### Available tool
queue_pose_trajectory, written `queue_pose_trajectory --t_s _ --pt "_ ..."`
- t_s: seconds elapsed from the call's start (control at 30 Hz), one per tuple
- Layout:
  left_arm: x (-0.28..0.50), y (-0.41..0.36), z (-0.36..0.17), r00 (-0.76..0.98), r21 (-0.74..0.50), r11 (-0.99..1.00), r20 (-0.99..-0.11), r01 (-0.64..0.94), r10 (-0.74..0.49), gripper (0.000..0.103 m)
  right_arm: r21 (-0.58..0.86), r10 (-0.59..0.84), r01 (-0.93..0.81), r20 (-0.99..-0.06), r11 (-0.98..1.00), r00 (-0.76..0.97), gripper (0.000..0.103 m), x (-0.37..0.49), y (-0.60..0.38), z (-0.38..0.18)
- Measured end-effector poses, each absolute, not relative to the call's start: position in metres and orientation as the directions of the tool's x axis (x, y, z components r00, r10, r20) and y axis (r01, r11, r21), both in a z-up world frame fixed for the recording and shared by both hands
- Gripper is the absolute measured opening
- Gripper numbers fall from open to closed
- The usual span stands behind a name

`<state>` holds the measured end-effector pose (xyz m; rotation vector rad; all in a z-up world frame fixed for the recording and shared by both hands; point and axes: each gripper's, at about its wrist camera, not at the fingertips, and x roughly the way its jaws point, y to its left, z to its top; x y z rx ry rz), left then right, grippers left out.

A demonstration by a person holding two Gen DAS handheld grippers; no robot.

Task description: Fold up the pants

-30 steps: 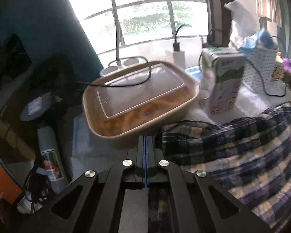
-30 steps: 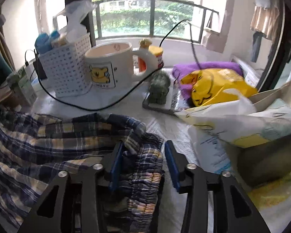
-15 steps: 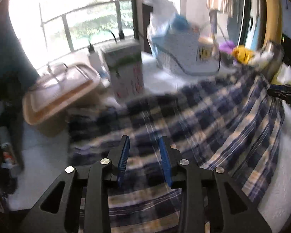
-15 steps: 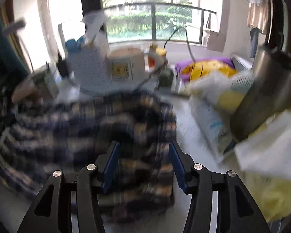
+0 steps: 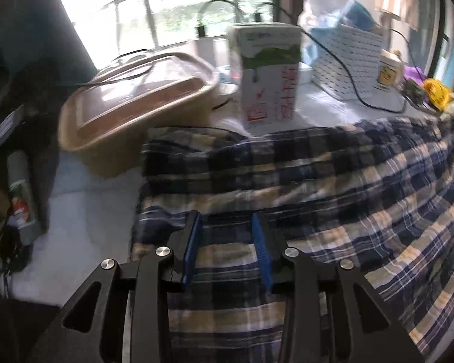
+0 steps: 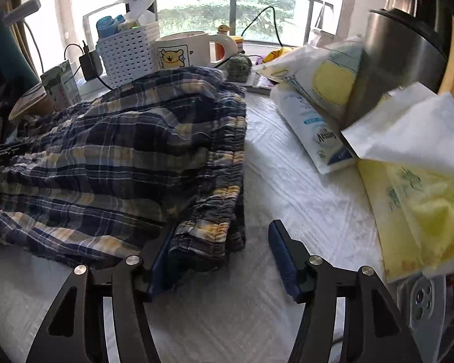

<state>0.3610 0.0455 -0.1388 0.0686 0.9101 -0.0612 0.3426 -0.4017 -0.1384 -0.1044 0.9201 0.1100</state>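
Note:
Blue, yellow and white plaid pants (image 5: 317,181) lie spread on the white table cover (image 6: 302,199), the elastic waistband (image 6: 227,157) at their right end. My left gripper (image 5: 226,216) hovers over the pants' left part; its jaws are opening and the blue pads press on nothing. My right gripper (image 6: 222,230) is at the waistband's near corner. Its jaws are opening too: that corner lies loose between them, against the left pad, while the right pad stands off over bare table.
Behind the pants stand a lidded brown food container (image 5: 136,96), a milk carton (image 5: 269,72), a white basket (image 5: 348,60) and a bear mug (image 6: 181,51), with cables across them. A metal pot (image 6: 399,60), tissue pack (image 6: 311,130), yellow bags (image 6: 408,196) and phone (image 6: 420,299) crowd the right.
The left gripper went from shut to open and swung right from the food container to over the pants. The right gripper widened and drew back, letting the waistband rest on the table.

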Motion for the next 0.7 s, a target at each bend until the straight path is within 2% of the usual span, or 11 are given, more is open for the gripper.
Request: queue_pose_trajectory --t_s 0.1,0.2,0.43,0.7 --pt "0.343 0.05 -0.115 0.642 -0.025 0.995 -0.763 0.093 -0.08 0.036 -0.016 0.058 -0.116 -0.792 0.993 0.608 0.063 0.334 -0.41 -0.131" --pt "0.318 0.042 -0.098 0.656 -0.034 0.988 -0.744 0.149 -0.124 0.043 0.021 0.078 -0.095 -0.756 0.995 0.649 0.065 0.323 -0.416 -0.114" --pt "0.287 -0.014 -0.105 0.581 -0.072 0.956 -0.78 0.286 -0.232 0.046 0.072 0.164 -0.16 -0.702 0.984 0.693 0.065 0.322 -0.402 -0.093" --pt "0.318 -0.045 -0.1 0.57 0.012 0.911 -0.784 0.413 -0.248 0.046 0.087 0.257 -0.277 -0.695 0.957 0.671 0.065 0.345 -0.36 -0.093"
